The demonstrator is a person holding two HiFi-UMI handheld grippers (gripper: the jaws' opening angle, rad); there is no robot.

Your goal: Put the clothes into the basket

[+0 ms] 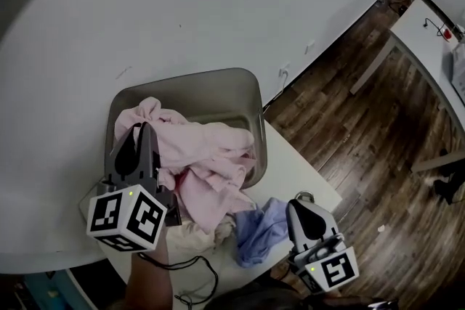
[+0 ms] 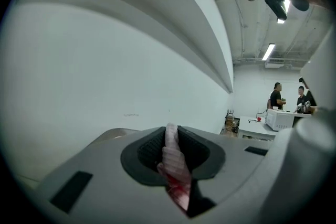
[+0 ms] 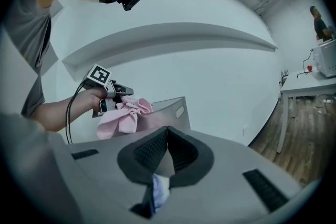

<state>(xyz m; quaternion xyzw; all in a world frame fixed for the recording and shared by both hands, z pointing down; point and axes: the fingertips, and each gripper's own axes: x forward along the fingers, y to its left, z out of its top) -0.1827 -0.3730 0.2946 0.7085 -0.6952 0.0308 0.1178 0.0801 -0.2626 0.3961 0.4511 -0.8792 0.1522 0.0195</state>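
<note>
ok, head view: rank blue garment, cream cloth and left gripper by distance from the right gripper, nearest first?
1. Blue garment: clamped in the right gripper, just to its left.
2. Cream cloth: further left, beyond the blue garment.
3. Left gripper: farthest left, holding the pink garment over the basket.

- Grey basket (image 1: 218, 76), centre left of the frame, stands on the white bench (image 1: 294, 169) against the wall
- Pink garment (image 1: 207, 156) spills over its near rim
- Left gripper (image 1: 139, 130), lower left, lies over that garment
- Blue cloth (image 1: 258, 229) lies lower centre, with the right gripper (image 1: 300, 202) just beside it
</note>
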